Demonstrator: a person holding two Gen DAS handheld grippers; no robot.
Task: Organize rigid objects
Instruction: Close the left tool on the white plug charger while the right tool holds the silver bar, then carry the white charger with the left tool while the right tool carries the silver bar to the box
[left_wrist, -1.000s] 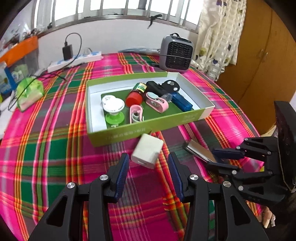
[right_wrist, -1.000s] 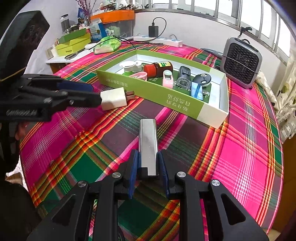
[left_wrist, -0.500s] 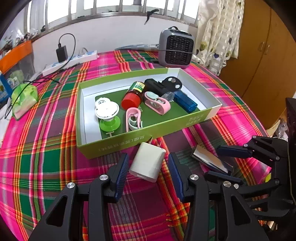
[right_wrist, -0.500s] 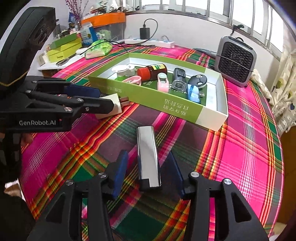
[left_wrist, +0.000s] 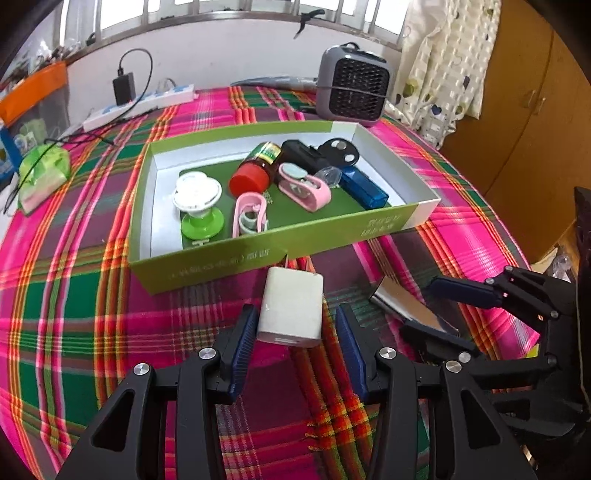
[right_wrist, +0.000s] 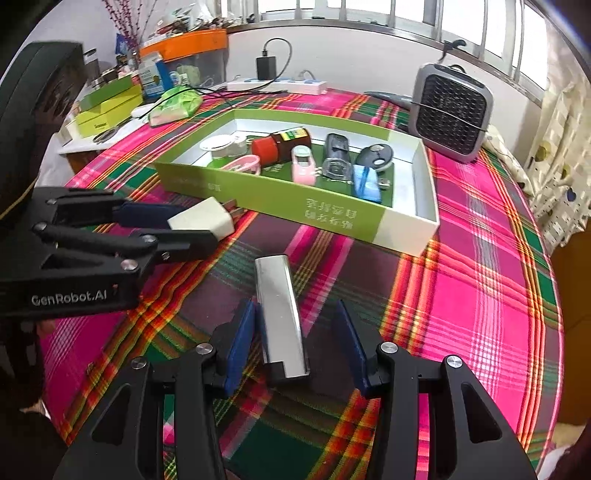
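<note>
Straddling the charger at lower centre, left tongs stand apart: centre, then squeeze. Right tongs just opened around the bar.

tray: 1 | white charger: 1 | silver bar: 1 | heater: 1 | grippers: 2

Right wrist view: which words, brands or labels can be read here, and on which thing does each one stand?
"GenRobot.AI": white letters on the black body of the left hand-held gripper.
Chinese characters on the green box, front wall: printed white, upside down, too blurred to read.
Bottle label: too small to read.
Yellow-green box at the far left: a dark word, too blurred to read.
</note>
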